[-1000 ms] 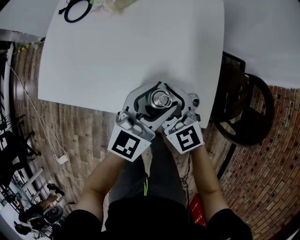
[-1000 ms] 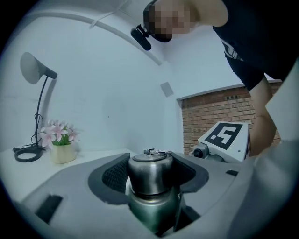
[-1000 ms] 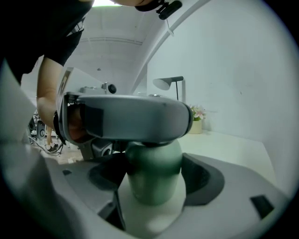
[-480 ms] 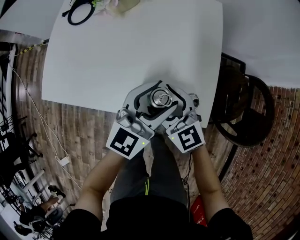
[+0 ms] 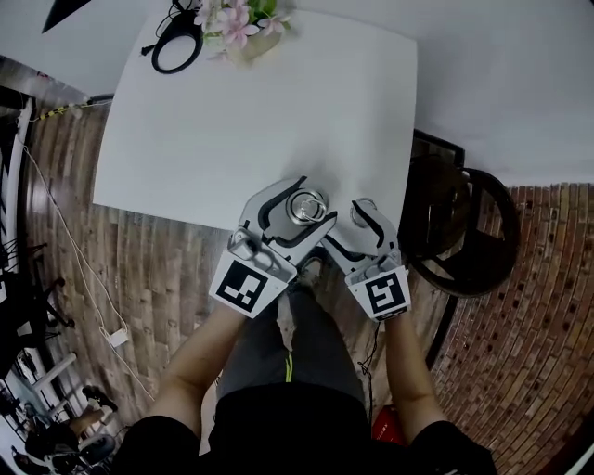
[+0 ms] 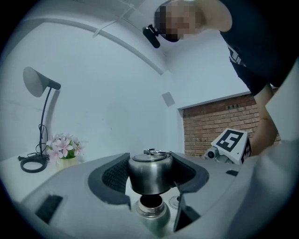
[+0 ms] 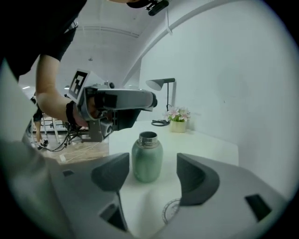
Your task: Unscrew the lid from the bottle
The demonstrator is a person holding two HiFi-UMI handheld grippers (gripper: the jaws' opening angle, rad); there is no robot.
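My left gripper (image 5: 299,209) is shut on the round steel lid (image 5: 304,206), which has a ring on top. In the left gripper view the lid (image 6: 149,175) hangs between the dark pads, lifted off the bottle's open neck (image 6: 150,207) just below it. The pale green bottle (image 7: 147,161) stands upright on the white table (image 5: 232,121) near its front edge. My right gripper (image 7: 153,173) is open, its pads apart on either side of the bottle's base without touching it. In the head view the right gripper (image 5: 353,232) sits to the right of the left one.
A vase of pink flowers (image 5: 237,23) and a lamp's black ring base (image 5: 176,42) stand at the table's far edge. The lamp head (image 6: 39,84) rises at the left. A dark chair (image 5: 455,232) is right of the table. A person's legs are below the front edge.
The two grippers were crossed close together around the bottle top. The right gripper has since drawn back to the right and stands apart from the left one.
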